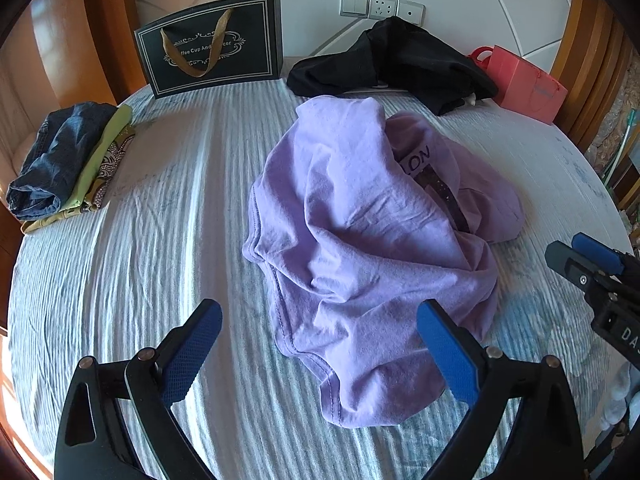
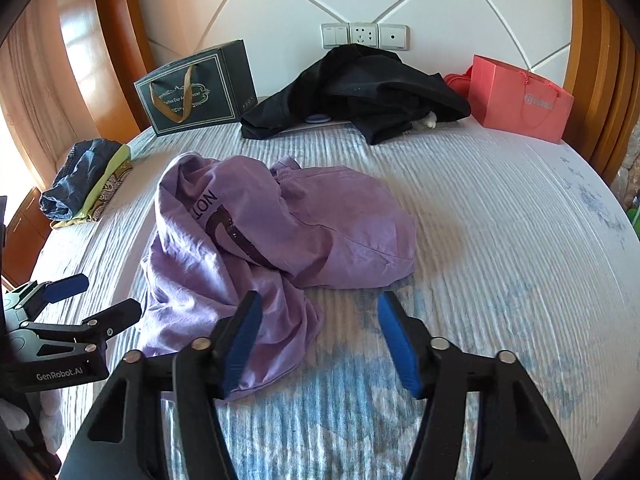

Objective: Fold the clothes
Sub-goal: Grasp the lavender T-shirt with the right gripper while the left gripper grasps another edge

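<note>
- The left tool (image 1: 320, 344) hangs above the bed (image 1: 160, 280) with its blue pads spread wide and nothing between them; its right pad overlaps the near edge of the purple shirt (image 1: 360, 240).
- The right tool (image 2: 320, 340) is also spread open and empty, low over the striped sheet, its left pad over the shirt's near hem.
- The purple shirt lies crumpled in a heap in the middle of the bed, dark print partly showing.
- A black garment (image 1: 400, 60) is bunched near the headboard (image 2: 400, 0).
- A dark gift bag (image 1: 212, 44) stands far left, a red bag (image 1: 528, 84) far right.
- Folded clothes (image 1: 68, 164) are stacked at the bed's left edge.
</note>
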Demonstrator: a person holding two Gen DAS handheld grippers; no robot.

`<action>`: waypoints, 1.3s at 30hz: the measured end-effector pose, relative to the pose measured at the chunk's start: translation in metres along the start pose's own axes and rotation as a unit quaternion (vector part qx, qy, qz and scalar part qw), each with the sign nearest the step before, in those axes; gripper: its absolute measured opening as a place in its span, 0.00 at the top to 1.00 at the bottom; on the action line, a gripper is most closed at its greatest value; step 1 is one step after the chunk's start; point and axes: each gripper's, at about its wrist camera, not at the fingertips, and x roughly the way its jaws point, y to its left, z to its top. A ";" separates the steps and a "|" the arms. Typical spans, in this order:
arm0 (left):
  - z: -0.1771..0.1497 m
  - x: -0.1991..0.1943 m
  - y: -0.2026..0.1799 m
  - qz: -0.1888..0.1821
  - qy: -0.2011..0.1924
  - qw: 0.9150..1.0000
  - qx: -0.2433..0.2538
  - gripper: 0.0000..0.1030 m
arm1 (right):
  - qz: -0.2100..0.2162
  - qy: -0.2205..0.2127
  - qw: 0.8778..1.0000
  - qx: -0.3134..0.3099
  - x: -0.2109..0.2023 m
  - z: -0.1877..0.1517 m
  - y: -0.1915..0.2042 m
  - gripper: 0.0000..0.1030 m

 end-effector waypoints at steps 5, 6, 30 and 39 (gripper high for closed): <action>0.004 0.031 -0.007 -0.022 0.032 0.999 0.007 0.53 | 0.006 0.033 0.999 -0.005 0.036 0.019 -0.010 0.59; 0.005 0.038 -0.009 -0.027 0.043 0.999 0.007 0.54 | 0.005 0.037 0.999 -0.008 0.043 0.023 -0.011 0.59; 0.034 -0.005 0.086 0.004 -0.006 0.998 -0.066 0.87 | -0.093 -0.025 0.992 0.085 -0.025 0.034 -0.128 0.90; 0.026 -0.030 0.058 -0.019 -0.033 0.999 -0.026 0.49 | -0.071 -0.169 0.979 0.093 -0.091 -0.005 -0.099 0.31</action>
